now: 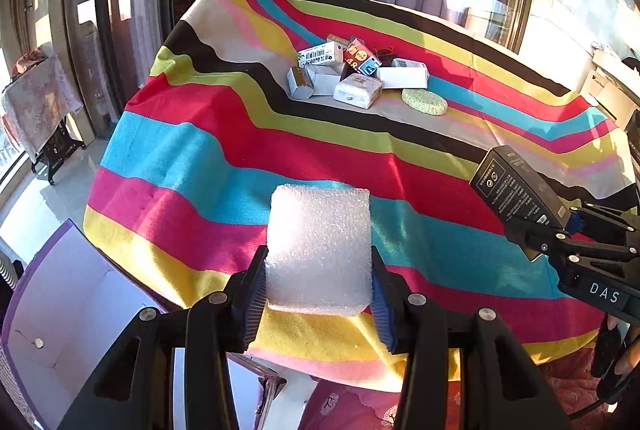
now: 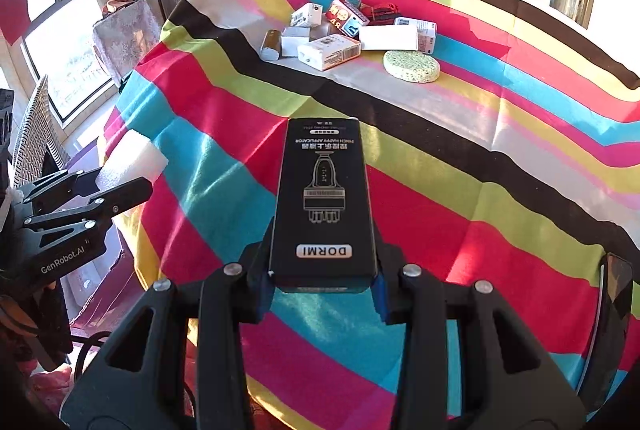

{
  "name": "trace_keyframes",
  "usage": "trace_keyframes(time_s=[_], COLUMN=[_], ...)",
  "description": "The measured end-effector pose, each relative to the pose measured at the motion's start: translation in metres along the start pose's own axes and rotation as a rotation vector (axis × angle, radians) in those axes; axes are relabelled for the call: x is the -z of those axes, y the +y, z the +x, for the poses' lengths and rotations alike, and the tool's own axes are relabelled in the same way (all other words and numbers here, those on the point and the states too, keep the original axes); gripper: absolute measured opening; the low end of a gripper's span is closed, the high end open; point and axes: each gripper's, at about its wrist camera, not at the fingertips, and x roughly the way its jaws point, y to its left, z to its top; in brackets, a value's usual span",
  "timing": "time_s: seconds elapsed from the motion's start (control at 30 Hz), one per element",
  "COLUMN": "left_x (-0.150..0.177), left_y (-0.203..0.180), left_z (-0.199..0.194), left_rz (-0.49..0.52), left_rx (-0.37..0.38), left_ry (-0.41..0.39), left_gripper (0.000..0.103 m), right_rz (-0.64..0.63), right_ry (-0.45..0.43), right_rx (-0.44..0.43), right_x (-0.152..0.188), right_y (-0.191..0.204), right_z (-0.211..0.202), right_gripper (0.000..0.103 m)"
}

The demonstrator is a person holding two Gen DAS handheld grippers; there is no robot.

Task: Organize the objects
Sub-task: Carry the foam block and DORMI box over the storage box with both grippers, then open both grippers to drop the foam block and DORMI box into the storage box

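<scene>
Both tongs are loaded, so you carry two items at once: your left gripper [image 1: 318, 270] is clamped on a white foam block [image 1: 319, 250], pads pressing its two side faces near the lower end, and your right gripper [image 2: 322, 278] is clamped on a black carton [image 2: 323, 202] marked DORMI, held by its near end so the long body sticks out ahead of the fingers. Foam gives under pressure; the grip low on its sides likely keeps it from squirming out. Carton gripped across its narrow width, probably because that span fits the jaws. Ahead of both tongs, well apart across the striped tablecloth [image 1: 200, 158], sits the remaining cluster: small boxes [image 1: 348, 74] touching or leaning on each other, and a round green sponge [image 1: 424, 101] just beside them on the right. Below and to the left of your left gripper, off the table edge, a purple-rimmed white bin [image 1: 52, 294] stands open, with one small round item on its floor. It looks like the drop point, which would explain both tongs hanging near the front edge. Judgement: sorting partway done, pile not yet cleared. Watch the carton's free end when you swing left toward the foam
</scene>
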Motion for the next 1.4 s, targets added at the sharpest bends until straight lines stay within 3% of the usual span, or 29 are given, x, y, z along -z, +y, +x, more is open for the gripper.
trace_keyframes(time_s=[0.3,0.53,0.9,1.4], left_x=[0.015,0.029,0.061,0.091], left_y=[0.031,0.061,0.106,0.187], left_z=[-0.018,-0.033,-0.038,-0.054], left_rz=[-0.056,-0.121,-0.218,-0.383], left_rx=[-0.026,-0.064,-0.121,-0.287], left_ry=[-0.012,-0.018,0.03,0.05], left_gripper=[0.047,0.047,0.047,0.047], right_rz=[-0.08,-0.198,-0.355,-0.712], right_ry=[0.006,0.011,0.056,0.06], right_rx=[-0.019,-0.087,-0.16,-0.281], right_x=[-0.006,-0.009,0.0,0.015], right_y=[0.036,0.085,0.145,0.261], right_z=[-0.005,-0.004,0.002,0.004], right_gripper=[0.043,0.043,0.043,0.043])
